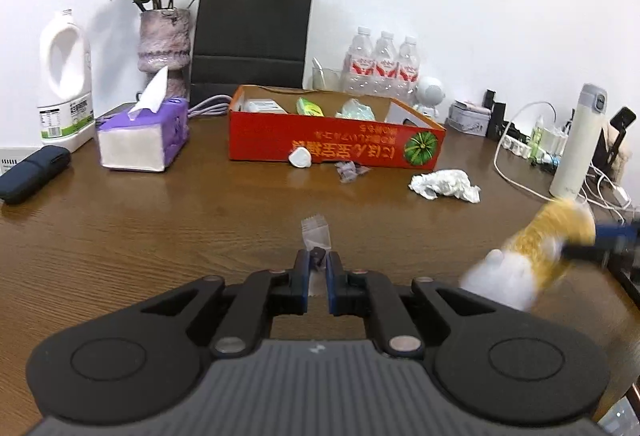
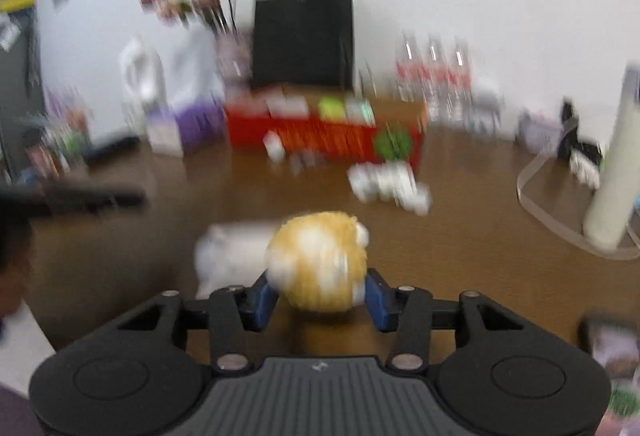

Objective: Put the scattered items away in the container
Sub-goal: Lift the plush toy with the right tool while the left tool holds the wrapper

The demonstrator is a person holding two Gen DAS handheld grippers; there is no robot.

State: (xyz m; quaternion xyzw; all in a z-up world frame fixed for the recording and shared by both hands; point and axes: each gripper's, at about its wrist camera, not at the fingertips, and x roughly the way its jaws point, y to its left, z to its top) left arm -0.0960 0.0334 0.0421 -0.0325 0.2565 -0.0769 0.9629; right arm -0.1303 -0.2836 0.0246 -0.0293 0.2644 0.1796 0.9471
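Observation:
A red cardboard box [image 1: 336, 146] stands at the back of the brown table and holds several small packets; it shows blurred in the right wrist view [image 2: 320, 138]. My left gripper [image 1: 318, 262] is closed on a small clear wrapper [image 1: 317, 232] that lies on the table. My right gripper [image 2: 320, 294] is shut on an orange and white plush toy [image 2: 320, 260] and holds it above the table; toy [image 1: 528, 256] and gripper show at the right of the left wrist view. A white cap [image 1: 300, 158], a purple wrapper [image 1: 349, 171] and a crumpled tissue [image 1: 446, 185] lie before the box.
A purple tissue box [image 1: 144, 140], white jug [image 1: 66, 84], vase of dried roses [image 1: 164, 44], black paper bag [image 1: 252, 36] and water bottles [image 1: 382, 66] line the back. A white flask [image 1: 576, 144] and cables stand at the right. A dark case [image 1: 34, 174] lies left.

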